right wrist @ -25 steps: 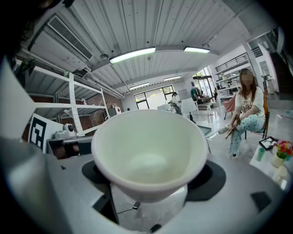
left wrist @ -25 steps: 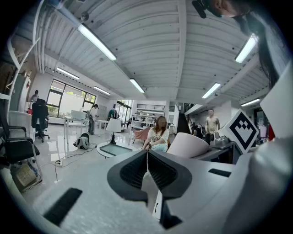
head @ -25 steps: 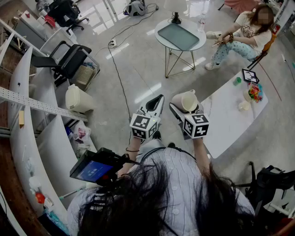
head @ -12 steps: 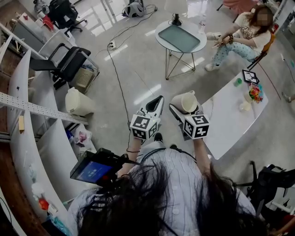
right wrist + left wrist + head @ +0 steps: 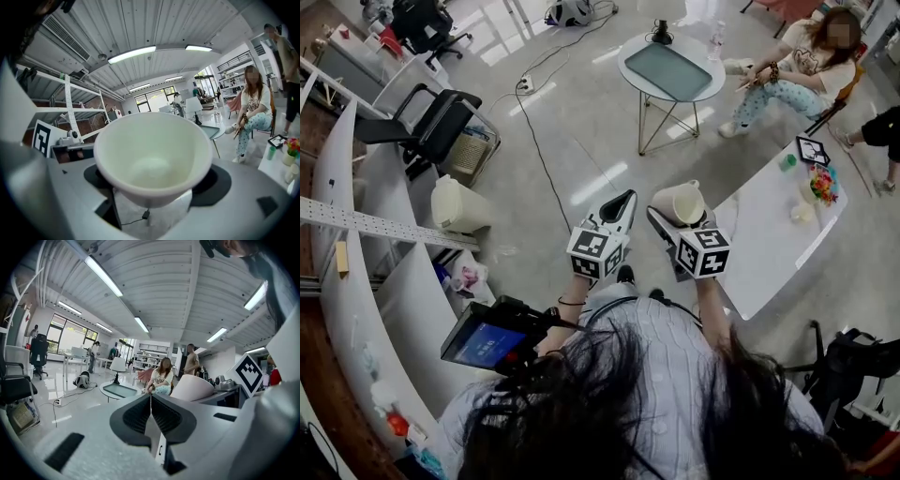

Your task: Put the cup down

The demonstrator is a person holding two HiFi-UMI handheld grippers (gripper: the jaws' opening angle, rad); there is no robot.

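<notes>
Head view. Shows the right tongs (image 5: 680, 218) pinching the cup (image 5: 678, 202) in the air above the floor (image 5: 581, 141), just off the left edge of the white table (image 5: 769, 239), towards its near corner. Shows the cup clear of the table. Places the left tongs (image 5: 625, 199) just beside the cup, on its left, also over the floor.

Left gripper view. Shows the left tongs (image 5: 151, 416) pressed together, with nothing between them. Shows the cup (image 5: 194, 387) to the right, tilted, in front of the right marker cube (image 5: 248, 373).

Right gripper view. Shows the right tongs (image 5: 152, 187) clamped on the cup (image 5: 152, 157) from both sides of its lower wall. Presents the cup mouth-on to the camera, interior empty.
</notes>
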